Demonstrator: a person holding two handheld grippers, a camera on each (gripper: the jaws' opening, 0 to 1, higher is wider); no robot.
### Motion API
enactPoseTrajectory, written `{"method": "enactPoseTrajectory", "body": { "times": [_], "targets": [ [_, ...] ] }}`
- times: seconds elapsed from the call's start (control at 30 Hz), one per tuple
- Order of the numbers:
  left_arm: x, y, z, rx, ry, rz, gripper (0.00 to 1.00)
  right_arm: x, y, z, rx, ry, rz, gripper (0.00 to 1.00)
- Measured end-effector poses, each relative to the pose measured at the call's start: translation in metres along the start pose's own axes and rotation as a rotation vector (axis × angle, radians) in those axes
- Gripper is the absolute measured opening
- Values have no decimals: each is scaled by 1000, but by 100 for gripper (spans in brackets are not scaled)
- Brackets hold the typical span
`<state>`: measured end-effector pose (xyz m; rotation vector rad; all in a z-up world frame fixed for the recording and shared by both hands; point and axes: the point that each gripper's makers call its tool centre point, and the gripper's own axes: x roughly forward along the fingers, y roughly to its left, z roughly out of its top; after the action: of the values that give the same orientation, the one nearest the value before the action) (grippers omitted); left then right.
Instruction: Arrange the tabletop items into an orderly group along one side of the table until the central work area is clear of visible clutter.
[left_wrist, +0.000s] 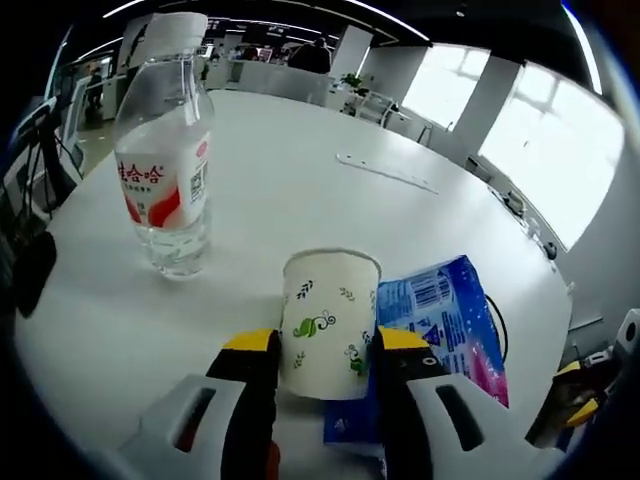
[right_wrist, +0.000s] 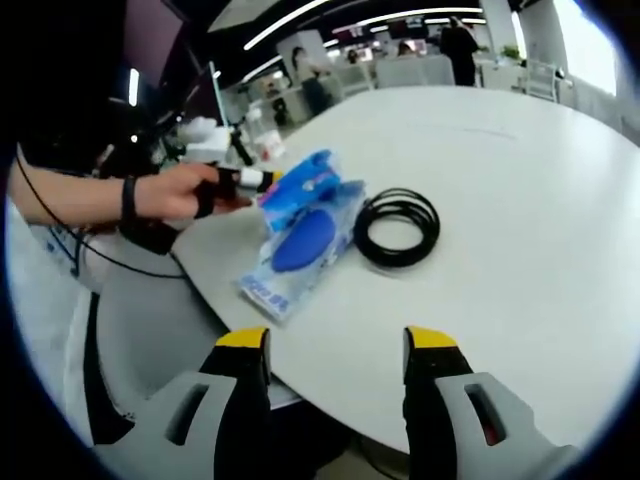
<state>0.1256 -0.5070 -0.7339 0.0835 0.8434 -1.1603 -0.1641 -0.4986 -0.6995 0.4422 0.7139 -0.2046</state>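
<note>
- Left claw (left_wrist: 328, 352) is clenching a paper cup (left_wrist: 329, 322) on the white desk (left_wrist: 300, 180); water bottle (left_wrist: 163, 165) standing at ten o'clock; blue packet (left_wrist: 445, 330) lying at three o'clock
- Right claw (right_wrist: 336, 350) is hanging released; coiled black cable (right_wrist: 398, 228) lying at one o'clock, blue pouch (right_wrist: 300, 240) at eleven o'clock

Paper cup (left_wrist: 330, 325), white w/ green leaf print, upright on surface. Blue packet (left_wrist: 450, 320) flat just beside it. Clear water bottle (left_wrist: 165, 150), red-white label, upright nearby. Black cable coil (right_wrist: 397, 227) flat beside a blue packet (right_wrist: 300, 240).
</note>
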Motion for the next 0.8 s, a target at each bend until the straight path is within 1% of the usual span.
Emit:
{"method": "enactPoseTrajectory", "body": {
  "times": [0.03,0.2,0.4,0.57,0.63,0.73,0.8],
  "targets": [
    [0,0,0,-14,-3,-7,36,0,0,0,-1,-1,-1,51],
    [-5,3,-1,-2,-2,-7,35,2,1,3,-6,0,2,51],
    [-20,10,-2,-10,-15,-4,35,5,4,7,-15,-2,9,51],
    [-42,14,-6,-37,-33,-17,35,10,6,13,-19,-10,17,51],
    [-51,17,-11,-41,-33,-21,35,15,8,17,-24,-15,25,51],
    [-65,22,-19,-84,-38,-27,35,21,12,21,-30,-20,39,51],
    [-76,25,-27,-124,-41,-35,35,26,15,25,-37,-24,52,50]
  ]
}}
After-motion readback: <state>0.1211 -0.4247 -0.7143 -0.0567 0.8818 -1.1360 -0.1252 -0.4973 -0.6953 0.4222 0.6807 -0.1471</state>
